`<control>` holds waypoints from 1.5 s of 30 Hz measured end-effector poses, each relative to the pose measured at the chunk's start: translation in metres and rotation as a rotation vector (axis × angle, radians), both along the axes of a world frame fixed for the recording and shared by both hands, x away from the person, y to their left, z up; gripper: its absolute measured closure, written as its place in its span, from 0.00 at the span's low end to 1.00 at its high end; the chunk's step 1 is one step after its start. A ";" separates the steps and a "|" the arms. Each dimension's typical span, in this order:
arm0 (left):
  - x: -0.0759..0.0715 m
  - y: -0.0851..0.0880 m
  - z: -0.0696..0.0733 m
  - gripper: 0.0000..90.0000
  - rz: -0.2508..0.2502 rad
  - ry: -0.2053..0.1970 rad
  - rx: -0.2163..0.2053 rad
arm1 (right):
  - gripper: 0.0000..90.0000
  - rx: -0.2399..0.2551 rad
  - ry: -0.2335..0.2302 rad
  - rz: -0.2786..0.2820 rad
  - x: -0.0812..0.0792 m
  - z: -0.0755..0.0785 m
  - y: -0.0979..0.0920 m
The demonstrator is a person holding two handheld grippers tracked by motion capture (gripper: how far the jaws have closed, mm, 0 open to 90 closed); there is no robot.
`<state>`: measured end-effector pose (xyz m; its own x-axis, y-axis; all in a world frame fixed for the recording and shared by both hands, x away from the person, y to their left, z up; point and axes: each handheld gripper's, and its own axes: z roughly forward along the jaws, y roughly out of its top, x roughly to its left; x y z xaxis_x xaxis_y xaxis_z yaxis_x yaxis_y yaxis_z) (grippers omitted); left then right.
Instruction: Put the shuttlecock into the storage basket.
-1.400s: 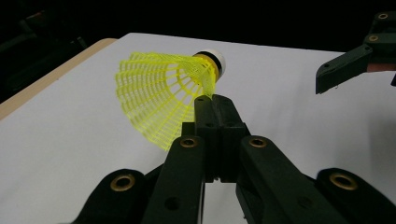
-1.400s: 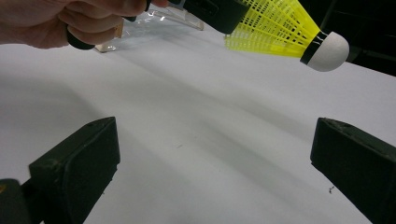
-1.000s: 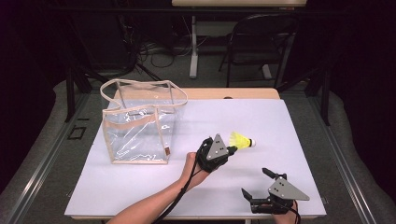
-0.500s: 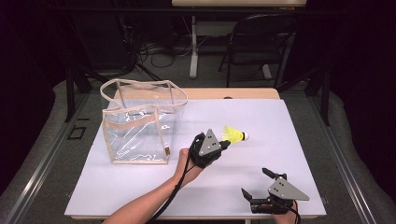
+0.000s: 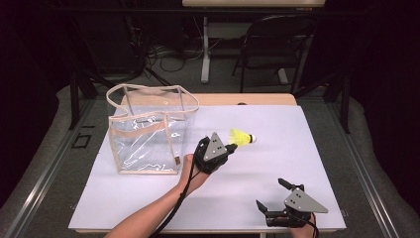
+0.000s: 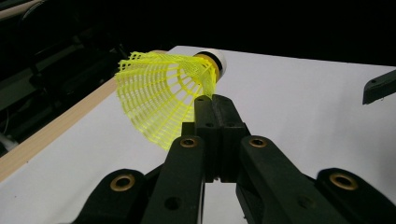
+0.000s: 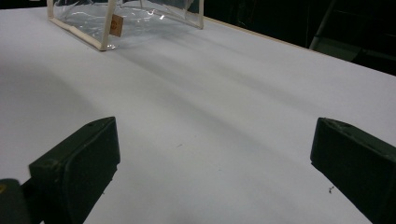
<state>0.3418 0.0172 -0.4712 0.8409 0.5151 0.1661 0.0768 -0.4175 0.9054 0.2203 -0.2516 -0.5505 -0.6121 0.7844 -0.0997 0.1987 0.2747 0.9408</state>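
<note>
A yellow mesh shuttlecock (image 5: pixel 241 137) with a white cork tip hangs above the white table top (image 5: pixel 297 134), just right of a clear bag (image 5: pixel 148 134). My left gripper (image 5: pixel 231 147) is shut on the edge of its skirt. In the left gripper view the jaws are pressed together on the yellow shuttlecock (image 6: pixel 159 93), and the left gripper (image 6: pixel 214 103) holds it with the cork pointing away. My right gripper (image 5: pixel 269 192) rests near the table's front right edge, open, with nothing between its jaws. The right gripper view shows the right gripper (image 7: pixel 215 163) spread wide over bare table.
The clear bag (image 7: pixel 126 14) has beige trim and handles, stands upright with its top open, and sits at the table's left. A wooden strip (image 5: pixel 237 99) runs along the far edge. A black chair (image 5: pixel 277 44) and cables lie on the floor beyond.
My left gripper has moved left and slightly away from me with the shuttlecock, closer to the clear bag. The right gripper has stayed in place.
</note>
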 end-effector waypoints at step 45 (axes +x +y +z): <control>0.014 0.041 0.022 1.00 0.105 -0.046 -0.038 | 0.01 -0.002 0.004 -0.002 0.000 0.000 0.001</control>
<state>0.3560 0.0586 -0.4492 0.7737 0.6069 0.1818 0.0769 -0.3749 0.9239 0.2205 -0.2510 -0.5508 -0.6111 0.7853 -0.0989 0.2034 0.2766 0.9392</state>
